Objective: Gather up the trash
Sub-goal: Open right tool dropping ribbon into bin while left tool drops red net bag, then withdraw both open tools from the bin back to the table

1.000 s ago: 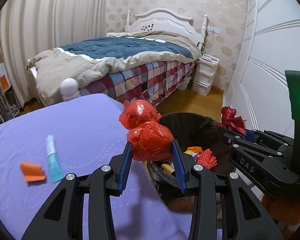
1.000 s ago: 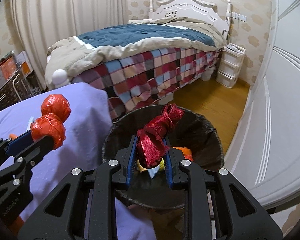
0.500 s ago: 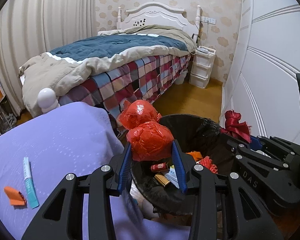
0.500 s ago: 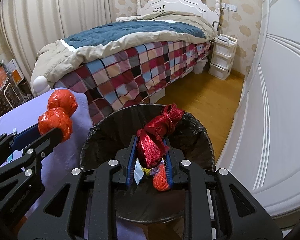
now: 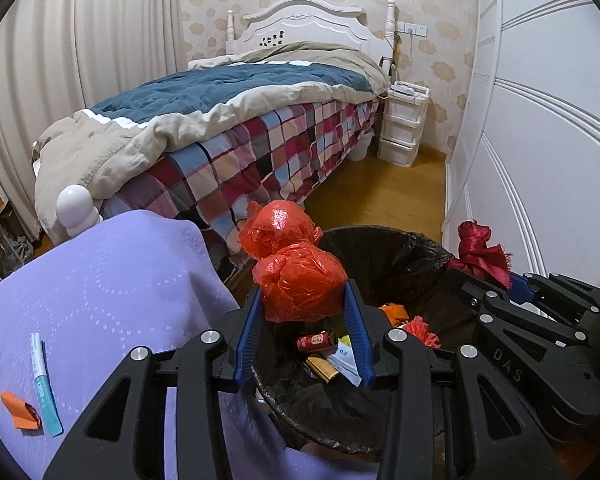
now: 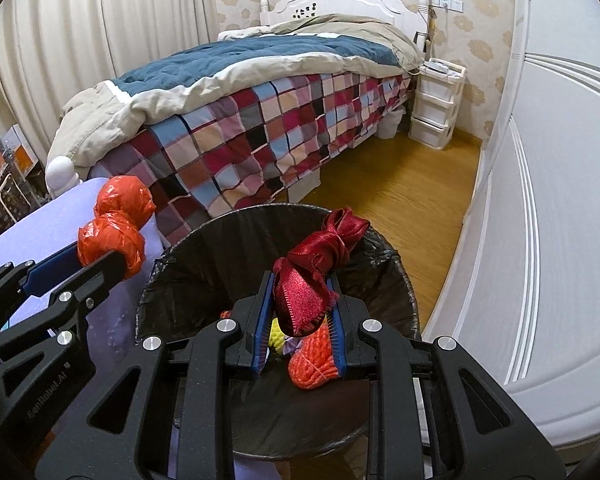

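My left gripper (image 5: 304, 312) is shut on a crumpled red plastic bag (image 5: 296, 272) and holds it over the near left rim of the black-lined trash bin (image 5: 380, 248). My right gripper (image 6: 300, 304) is shut on a dark red ribbon (image 6: 312, 276) above the bin's opening (image 6: 228, 248). The bin holds several pieces of trash, among them a small red can (image 5: 317, 341) and an orange knit piece (image 6: 314, 354). The red bag also shows at the left of the right wrist view (image 6: 116, 228), and the ribbon at the right of the left wrist view (image 5: 480, 252).
A purple-covered table (image 5: 100, 280) lies at the left with a teal pen (image 5: 44, 384) and an orange scrap (image 5: 20, 410) on it. A bed with a checked cover (image 5: 240, 140) stands behind. White drawers (image 5: 404, 128) and a white wardrobe (image 6: 548, 200) are on the right.
Both grippers have moved forward and right, from over the table toward the bin. The red bag is now over the bin's rim and the ribbon over its opening. Both grips are unchanged.
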Action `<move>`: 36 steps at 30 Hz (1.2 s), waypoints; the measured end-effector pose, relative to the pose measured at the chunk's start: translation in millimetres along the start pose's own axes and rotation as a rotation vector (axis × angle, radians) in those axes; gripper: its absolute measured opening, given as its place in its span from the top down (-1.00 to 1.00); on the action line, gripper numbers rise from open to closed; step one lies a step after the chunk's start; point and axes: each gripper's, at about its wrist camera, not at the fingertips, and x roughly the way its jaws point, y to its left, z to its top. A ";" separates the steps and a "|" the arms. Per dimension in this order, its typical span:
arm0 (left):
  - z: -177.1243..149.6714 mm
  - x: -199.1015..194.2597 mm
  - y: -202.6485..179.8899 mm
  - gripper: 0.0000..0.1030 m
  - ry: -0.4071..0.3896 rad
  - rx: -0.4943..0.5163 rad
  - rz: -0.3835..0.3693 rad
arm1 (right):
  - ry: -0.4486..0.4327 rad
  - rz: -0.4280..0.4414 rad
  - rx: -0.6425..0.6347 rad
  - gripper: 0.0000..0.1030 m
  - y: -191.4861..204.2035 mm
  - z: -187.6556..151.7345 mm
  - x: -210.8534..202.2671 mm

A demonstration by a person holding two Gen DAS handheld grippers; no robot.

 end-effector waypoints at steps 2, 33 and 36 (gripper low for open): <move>0.9 1.2 -1.1 0.17 -0.004 0.001 -0.002 | -0.002 -0.001 0.004 0.51 -1.2 0.4 0.2; -24.2 -49.8 65.2 -0.45 -0.007 -0.130 0.153 | -0.038 0.021 0.009 -0.18 20.8 -9.2 -32.1; -33.8 -60.8 83.5 -0.45 0.000 -0.165 0.187 | -0.025 0.049 -0.006 -0.19 36.5 -15.0 -34.4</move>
